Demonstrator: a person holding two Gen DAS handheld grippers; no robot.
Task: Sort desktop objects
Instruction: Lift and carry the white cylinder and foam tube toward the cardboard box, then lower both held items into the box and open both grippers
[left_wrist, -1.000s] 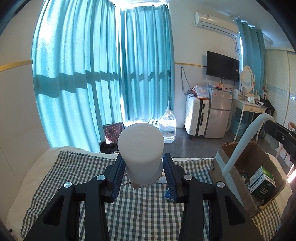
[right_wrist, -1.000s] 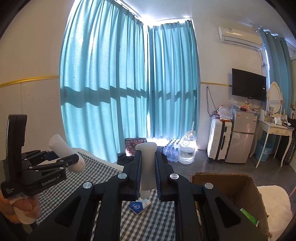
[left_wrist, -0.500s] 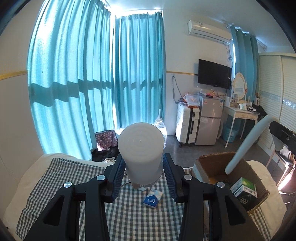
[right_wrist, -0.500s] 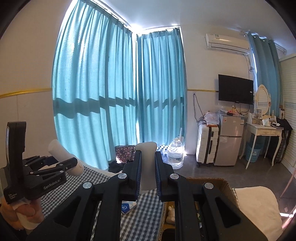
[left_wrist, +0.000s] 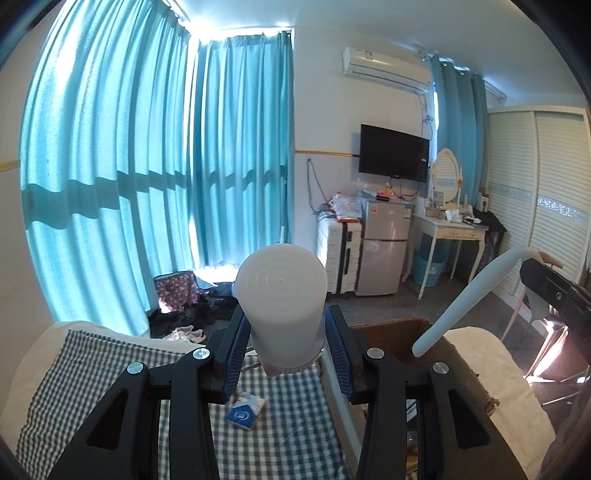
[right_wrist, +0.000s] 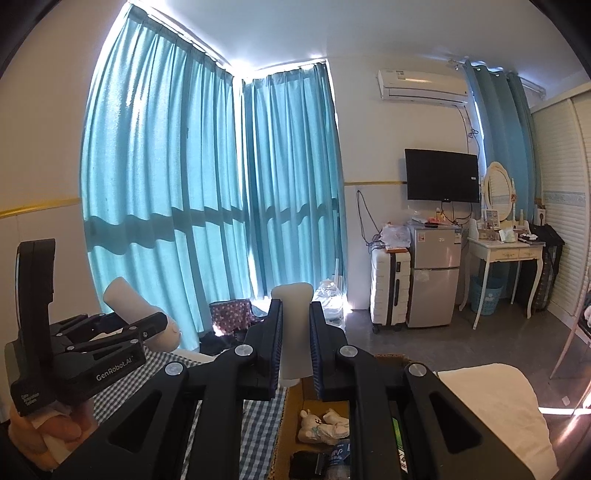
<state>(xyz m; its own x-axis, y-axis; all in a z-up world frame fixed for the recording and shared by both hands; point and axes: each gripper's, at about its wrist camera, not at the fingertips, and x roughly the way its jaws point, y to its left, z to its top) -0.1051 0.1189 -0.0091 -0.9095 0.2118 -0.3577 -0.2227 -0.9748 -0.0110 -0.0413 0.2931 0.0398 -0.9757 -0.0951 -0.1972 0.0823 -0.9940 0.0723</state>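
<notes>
My left gripper (left_wrist: 286, 345) is shut on a white plastic bottle (left_wrist: 282, 302), held bottom-forward above the checked tablecloth (left_wrist: 110, 373). It also shows in the right wrist view (right_wrist: 140, 314). My right gripper (right_wrist: 295, 347) is shut on a flat white tube (right_wrist: 293, 332), held above the open cardboard box (right_wrist: 291, 406). The tube shows in the left wrist view (left_wrist: 469, 299) over the box (left_wrist: 391, 332). A blue and white packet (left_wrist: 245, 406) lies on the cloth.
The box holds a white soft toy (right_wrist: 321, 426), a dark item and a green pack. Beyond the table are teal curtains (left_wrist: 147, 184), a suitcase (right_wrist: 389, 288), a small fridge (right_wrist: 436, 273) and a white dressing table (right_wrist: 504, 254).
Both grippers have moved right and tilted up with their loads. The box has slid lower and closer under the right gripper. The packet now sits below the left fingers.
</notes>
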